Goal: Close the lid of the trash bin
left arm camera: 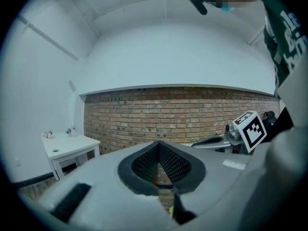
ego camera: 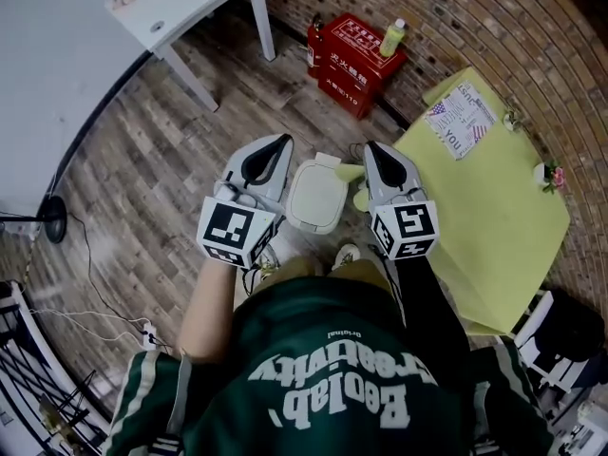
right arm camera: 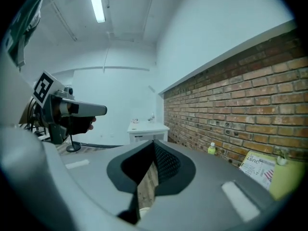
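Wood floor: trash bin upright, top upward

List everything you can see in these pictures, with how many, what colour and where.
trash bin: one, white, lid looks down, on the floor between the grippers
white table: one, upper left
box: one, red, by the brick wall
bottle: one, yellow-green, on the box
yellow table: one, right side
printed sheet: one, white, on the yellow table
stand base: one, black, left edge
left gripper: one, light grey, shut, empty, left of the bin
right gripper: one, light grey, shut, empty, right of the bin
shirt: one, green, on the person, bottom
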Demonstrator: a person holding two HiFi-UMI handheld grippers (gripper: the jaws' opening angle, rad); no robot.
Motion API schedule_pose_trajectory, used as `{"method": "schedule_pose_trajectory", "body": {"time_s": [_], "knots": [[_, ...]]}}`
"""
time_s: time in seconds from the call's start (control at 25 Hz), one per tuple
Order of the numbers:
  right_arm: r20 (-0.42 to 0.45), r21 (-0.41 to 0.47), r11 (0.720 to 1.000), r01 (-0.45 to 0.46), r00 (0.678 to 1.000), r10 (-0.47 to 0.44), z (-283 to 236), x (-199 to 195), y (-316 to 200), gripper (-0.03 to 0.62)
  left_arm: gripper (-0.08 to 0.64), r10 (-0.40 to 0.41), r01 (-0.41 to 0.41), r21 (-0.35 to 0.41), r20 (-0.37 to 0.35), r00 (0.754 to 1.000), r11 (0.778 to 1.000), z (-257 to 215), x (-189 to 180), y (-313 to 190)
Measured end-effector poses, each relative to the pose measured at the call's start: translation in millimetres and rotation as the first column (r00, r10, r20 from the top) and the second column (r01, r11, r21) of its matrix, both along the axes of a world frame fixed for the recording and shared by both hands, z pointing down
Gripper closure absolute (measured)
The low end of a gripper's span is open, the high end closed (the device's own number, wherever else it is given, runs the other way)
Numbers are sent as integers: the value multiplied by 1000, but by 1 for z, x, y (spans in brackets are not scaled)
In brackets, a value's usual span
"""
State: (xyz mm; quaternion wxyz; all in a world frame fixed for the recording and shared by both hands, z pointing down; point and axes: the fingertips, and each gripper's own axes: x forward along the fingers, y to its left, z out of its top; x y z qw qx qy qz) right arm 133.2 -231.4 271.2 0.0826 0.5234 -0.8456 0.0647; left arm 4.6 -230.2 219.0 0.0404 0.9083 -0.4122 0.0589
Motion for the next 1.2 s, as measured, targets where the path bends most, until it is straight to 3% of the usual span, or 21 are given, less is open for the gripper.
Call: {"method": "schedule_pose_trajectory", "body": {"time_s": [0.2,0.44,1.2], "knots": [[9,53,996,70,997,-71,-21,-1,5,580,552,-7,7,47,12,1000,999,-14,4,-2],[-17,104,991,87,996,-86,-39,-1,5,580,552,-13,11,80,26,1000,997,-26,6,0],[-7,121,989,89,996,-88,-44,-28,3,580,552,-27,26,102,11,1000,994,-36,-20,2]]}}
